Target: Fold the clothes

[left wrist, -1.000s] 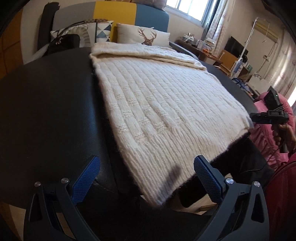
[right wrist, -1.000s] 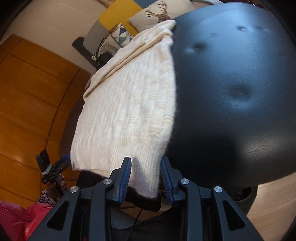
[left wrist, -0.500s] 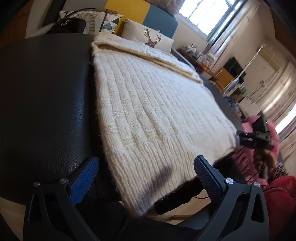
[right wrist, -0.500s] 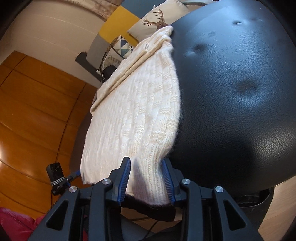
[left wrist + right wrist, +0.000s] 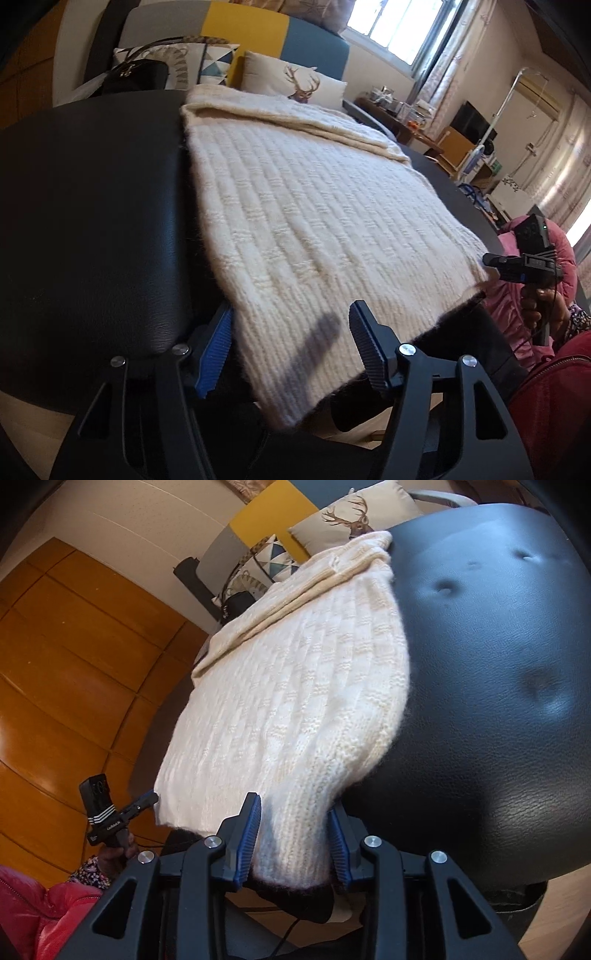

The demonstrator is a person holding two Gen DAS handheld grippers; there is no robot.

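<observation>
Left wrist view: cream knitted sweater (image 5: 314, 221) lies flat on a black padded ottoman (image 5: 92, 221), its far end folded over in a band near a deer-print cushion (image 5: 295, 83). Near hem hangs slightly off the ottoman's near edge. Left gripper (image 5: 291, 343) is angled down at the sweater's near left corner; its fingers (image 5: 216, 350) straddle that corner, left pad against the sweater's left edge, right pad above the knit with a gap and a shadow under it. Jaws are closing, corner between them, not yet pinched.

At the right of this view a hand (image 5: 543, 302) holds the right gripper (image 5: 491, 260) by its handle; its tip meets the sweater's near right corner. A pink sleeve (image 5: 517, 314) sits behind it.

Right wrist view: right gripper (image 5: 293, 838) tilted downward at the near right corner. Its blue-padded fingers (image 5: 247, 842) stand narrow, both pads pressing a bunched fold of the knit, so the corner is clamped. The sweater runs away from the fingers to the far cushion, ottoman surface to its right, wood-panelled wall (image 5: 74, 664) to its left. Left gripper (image 5: 142, 803) appears at lower left, held in a hand (image 5: 114, 856), tip at the opposite near corner.
</observation>
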